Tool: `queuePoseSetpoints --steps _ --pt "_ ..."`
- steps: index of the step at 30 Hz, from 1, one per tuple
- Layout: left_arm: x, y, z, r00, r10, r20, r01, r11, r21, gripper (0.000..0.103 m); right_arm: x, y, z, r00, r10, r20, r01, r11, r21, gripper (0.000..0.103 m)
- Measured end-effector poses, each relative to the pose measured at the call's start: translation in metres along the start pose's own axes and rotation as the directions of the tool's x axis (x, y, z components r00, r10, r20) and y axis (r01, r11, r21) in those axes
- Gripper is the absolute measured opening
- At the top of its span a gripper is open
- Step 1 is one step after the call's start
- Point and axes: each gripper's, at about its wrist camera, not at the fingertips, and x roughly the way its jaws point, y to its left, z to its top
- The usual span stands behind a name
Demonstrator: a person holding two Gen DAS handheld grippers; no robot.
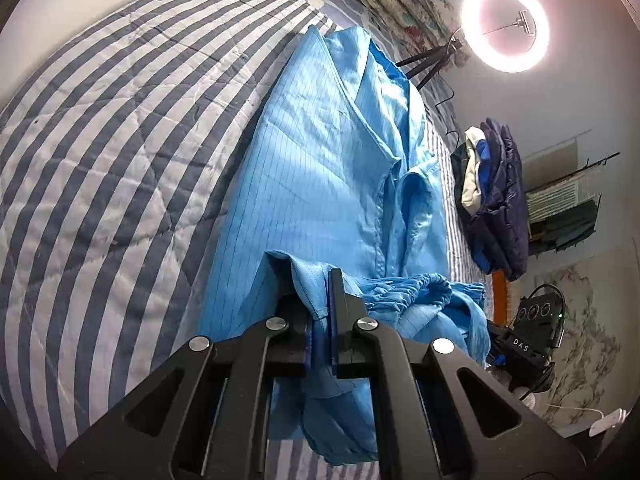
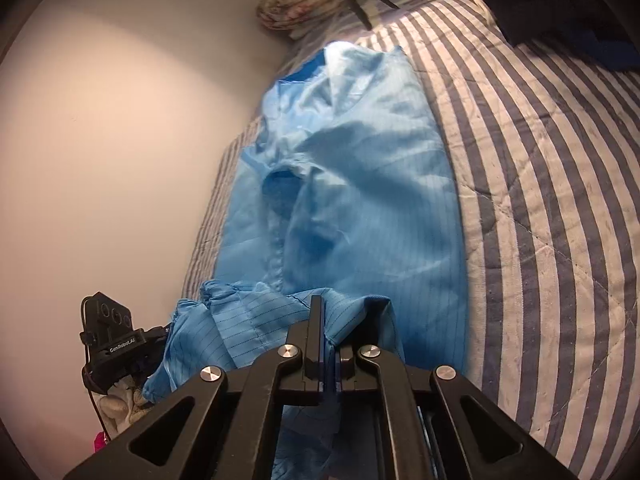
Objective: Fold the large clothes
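Blue pinstriped cloth, a large garment [image 1: 332,168], lies lengthwise on a bed under a blue-and-white striped quilt [image 1: 100,140], its collar at the far end. The left gripper [image 1: 320,300] is clamped on a fold of its near hem, and the right gripper [image 2: 326,320] pinches the same lifted edge, with a gathered cuff [image 1: 404,284] bunched just beside them. A ring light [image 1: 505,24] glows beyond the bed, near a dark jacket [image 1: 496,200]
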Motion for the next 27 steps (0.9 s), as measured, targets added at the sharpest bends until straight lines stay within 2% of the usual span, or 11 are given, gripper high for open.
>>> queuePoseSetpoints --steps 3,4,6,7,9,10,11,17,19,22,27 --pt "0.007 -0.003 0.005 1.000 0.024 -0.017 -0.024 1.000 0.019 0.003 0.004 -0.006 0.003 1.000 0.001 -0.010 0.000 0.999 0.033 0.008" --pt "0.008 -0.003 0.006 0.999 0.030 -0.025 -0.029 0.999 0.022 0.007 0.002 -0.007 0.003 1.000 0.009 -0.011 -0.009 0.999 0.038 0.022" --pt "0.008 -0.005 0.010 0.999 0.017 -0.041 -0.016 1.000 0.024 0.012 -0.005 -0.008 0.005 1.000 0.024 0.001 -0.024 0.999 0.048 0.033" --pt "0.007 -0.007 0.012 0.999 -0.003 -0.043 0.004 1.000 0.028 0.021 -0.011 -0.009 0.005 1.000 0.021 0.013 -0.022 0.998 0.053 0.038" --pt "-0.002 -0.010 0.019 0.999 -0.035 -0.025 0.036 0.999 0.035 0.051 -0.024 -0.010 0.007 0.998 0.035 0.045 -0.038 0.997 0.065 0.044" --pt "-0.009 -0.011 0.021 0.999 -0.036 0.000 0.036 0.999 0.030 0.071 -0.033 -0.011 0.009 0.996 0.056 0.067 -0.060 0.996 0.071 0.044" --pt "-0.016 -0.011 0.023 0.999 -0.038 0.030 0.037 0.999 0.026 0.076 -0.039 -0.011 0.009 0.995 0.065 0.079 -0.071 0.995 0.072 0.044" --pt "-0.046 -0.006 0.033 0.994 -0.052 0.100 0.047 0.997 0.057 0.076 -0.065 -0.014 0.008 0.992 0.069 0.105 -0.072 0.997 0.030 0.042" --pt "-0.050 -0.001 0.031 0.994 -0.045 0.095 0.038 0.997 0.072 0.075 -0.064 -0.011 0.003 0.995 0.055 0.079 -0.053 0.998 -0.019 0.037" --pt "-0.049 0.005 0.028 0.996 -0.010 0.092 0.003 0.997 0.078 0.075 -0.055 -0.005 -0.003 0.999 -0.010 0.045 0.013 0.997 -0.074 0.037" --pt "-0.029 0.008 0.015 1.000 0.014 0.026 -0.017 0.994 0.110 0.061 -0.041 0.006 -0.008 0.999 -0.044 0.024 0.047 0.989 -0.141 0.037"
